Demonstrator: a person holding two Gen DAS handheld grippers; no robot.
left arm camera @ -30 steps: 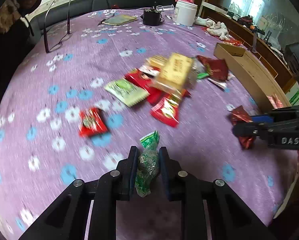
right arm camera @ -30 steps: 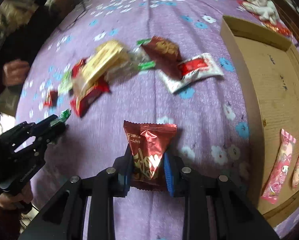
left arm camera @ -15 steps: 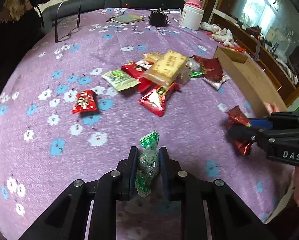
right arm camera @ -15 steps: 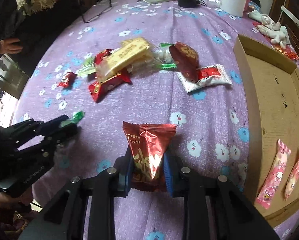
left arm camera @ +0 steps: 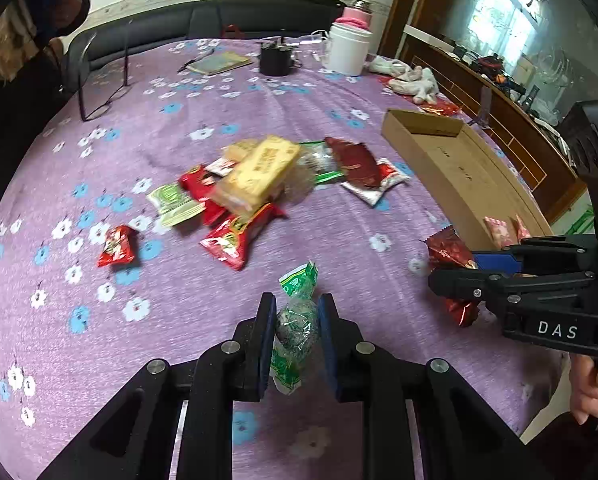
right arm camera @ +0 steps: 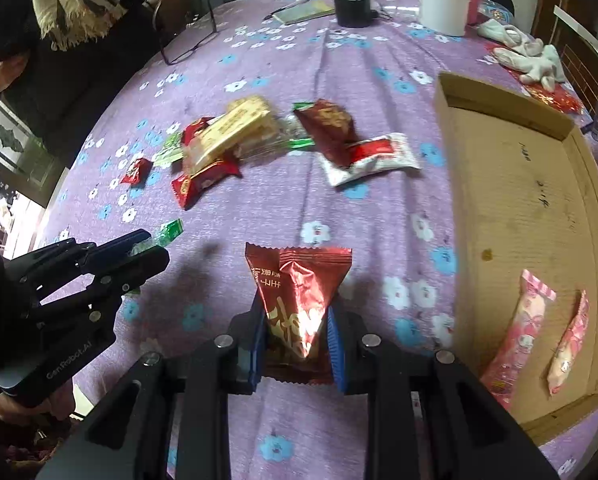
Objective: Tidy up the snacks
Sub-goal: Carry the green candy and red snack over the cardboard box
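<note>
Currently both grippers are holding snacks above the purple flowered tablecloth [left arm camera: 339, 92]. The left gripper [left arm camera: 295, 330] is standing nearly closed, its blue pads pressing on a green-wrapped sweet [left arm camera: 295, 320] whose twisted ends are sticking out above and below the jaws. The right gripper [right arm camera: 297, 338] is likewise nearly closed, clamping the lower part of a dark red foil packet [right arm camera: 299, 292]; the packet's crimped top edge is pointing away from the camera.

In the right wrist view, the cardboard box [right arm camera: 511, 184] is lying just to the right of the held red packet, with two pink packets [right arm camera: 519, 332] resting on its floor near the closest corner. The remaining snacks are sitting in a loose pile [left arm camera: 259, 184] in the middle of the cloth, well apart from both grippers: a yellow block-shaped pack [left arm camera: 259, 170] is lying on top of red and green packets, and a small red packet [left arm camera: 116, 246] is lying alone to the left of the pile.

Spectacles [left arm camera: 99, 80], a black cup [left arm camera: 275, 60] and a white jar [left arm camera: 348, 54] are standing at the far side of the cloth.
</note>
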